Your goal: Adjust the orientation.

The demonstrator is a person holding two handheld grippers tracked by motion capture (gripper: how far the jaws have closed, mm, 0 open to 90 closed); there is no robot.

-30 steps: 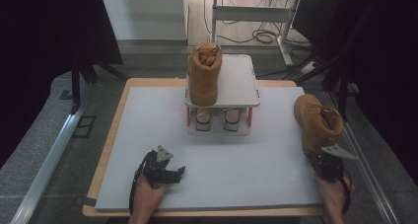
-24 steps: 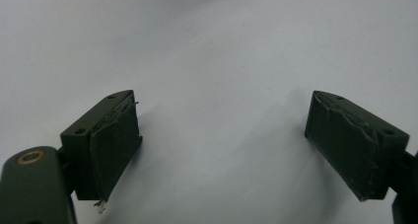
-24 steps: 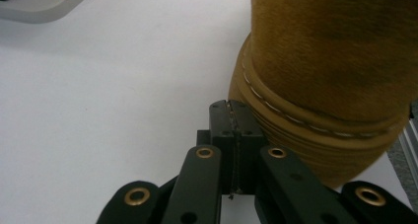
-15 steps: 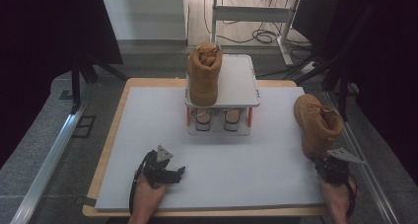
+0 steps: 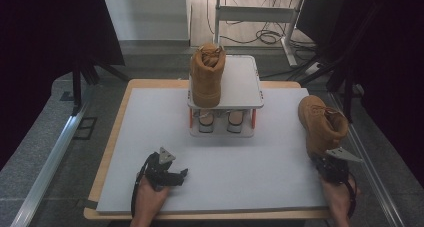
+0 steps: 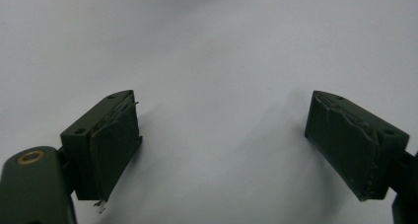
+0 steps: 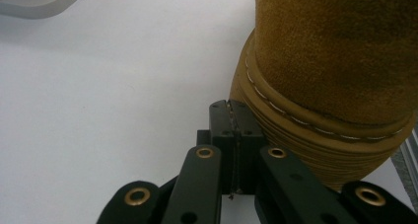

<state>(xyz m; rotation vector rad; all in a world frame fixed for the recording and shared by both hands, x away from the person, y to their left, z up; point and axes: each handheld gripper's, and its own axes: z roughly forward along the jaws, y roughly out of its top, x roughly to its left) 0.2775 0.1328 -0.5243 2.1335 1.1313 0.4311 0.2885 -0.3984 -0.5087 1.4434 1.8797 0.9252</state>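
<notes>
Item: tan boot (image 5: 321, 123), on the mat (image 5: 150, 132) at 3 o'clock, far right edge; long axis runs 11–5, heel end toward person.
Right gripper (image 7: 230, 116): jaws shut together, empty, tips touching the boot's heel/sole rim; boot lies at its 1 o'clock.
Left gripper (image 5: 174, 177): wide open, empty, resting on the mat at 7 o'clock, well apart.
Right hand (image 5: 339, 199) nearer, low, pointing fwd.

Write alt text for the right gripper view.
The right gripper has its two black jaws shut together, empty, with their tips right by the padded collar of a tan suede boot that looms at the right. White table surface spreads to the left, with a corner of a grey rack at the top edge.
</notes>
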